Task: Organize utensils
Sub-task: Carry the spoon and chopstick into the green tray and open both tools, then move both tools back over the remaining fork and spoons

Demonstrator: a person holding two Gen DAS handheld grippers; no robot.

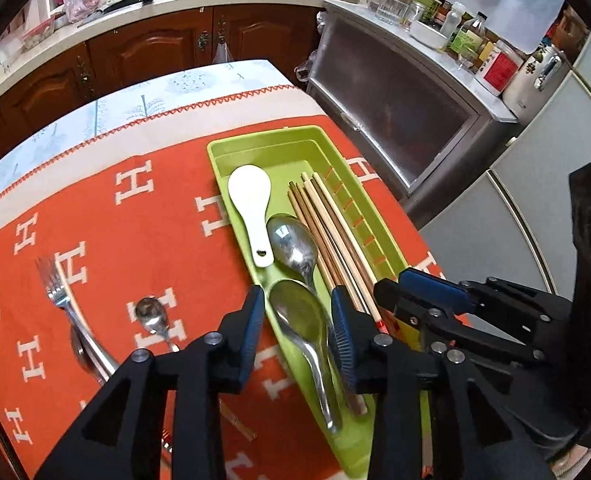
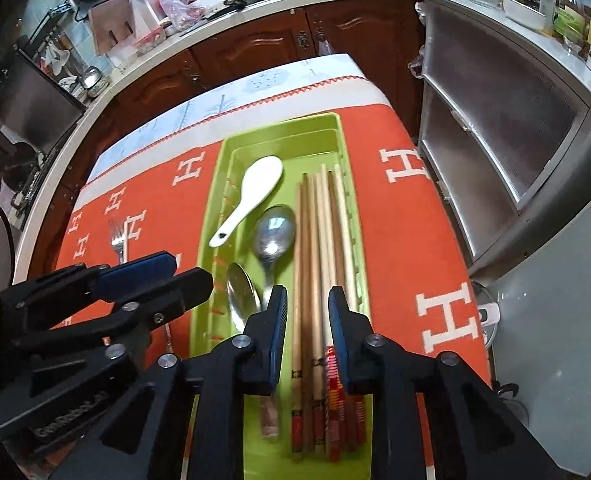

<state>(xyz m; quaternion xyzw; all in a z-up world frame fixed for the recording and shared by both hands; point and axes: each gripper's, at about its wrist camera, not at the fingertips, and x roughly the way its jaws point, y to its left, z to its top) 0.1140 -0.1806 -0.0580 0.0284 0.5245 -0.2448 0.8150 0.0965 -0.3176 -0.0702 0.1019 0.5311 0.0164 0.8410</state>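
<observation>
The orange tablecloth (image 1: 143, 216) covers the table, and the long green tray (image 1: 255, 140) lies on it to keep the utensils together. The left gripper (image 1: 297, 312) hangs over the tray's near end, fingers apart, holding nothing. A big metal spoon (image 1: 301, 320) lies between its fingers, untouched. The right gripper (image 2: 307, 308) is open too, and the chopsticks (image 2: 315, 248) lie in a neat bunch under the gap. Left of the left fingers, a fork (image 1: 61, 300) and a small spoon (image 1: 151, 314) wait on the cloth, probably next.
</observation>
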